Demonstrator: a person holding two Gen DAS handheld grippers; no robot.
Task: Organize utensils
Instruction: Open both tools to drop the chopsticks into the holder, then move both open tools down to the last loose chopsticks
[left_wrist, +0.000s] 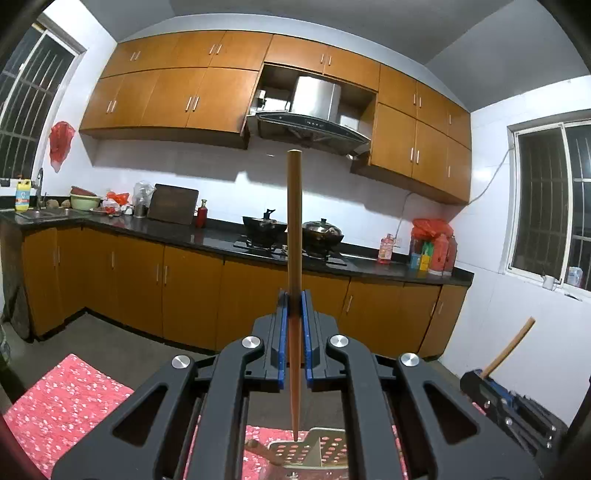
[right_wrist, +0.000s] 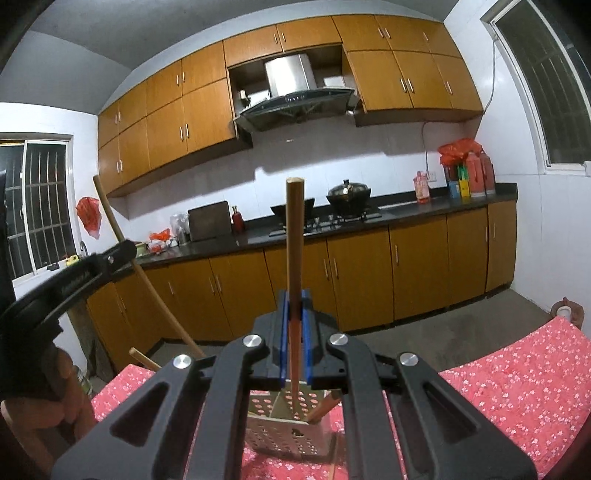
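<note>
My left gripper (left_wrist: 294, 302) is shut on a wooden chopstick (left_wrist: 294, 221) held upright, its thin tip just above a perforated metal utensil holder (left_wrist: 325, 448) on the red floral tablecloth (left_wrist: 62, 398). My right gripper (right_wrist: 294, 304) is shut on another wooden chopstick (right_wrist: 294, 236), also upright, its lower end inside the same holder (right_wrist: 288, 424). A further chopstick (right_wrist: 325, 406) leans in the holder's right compartment. In the right wrist view the left gripper (right_wrist: 110, 258) shows at the left with its chopstick (right_wrist: 110, 218). The right gripper (left_wrist: 491, 391) shows at the lower right of the left wrist view.
A loose chopstick end (right_wrist: 144, 358) sticks up at the table's far edge. Beyond the table is a kitchen counter (left_wrist: 221, 236) with a stove and pots (left_wrist: 321, 232), cabinets above and below. A small cup (right_wrist: 564, 313) stands past the table's right corner.
</note>
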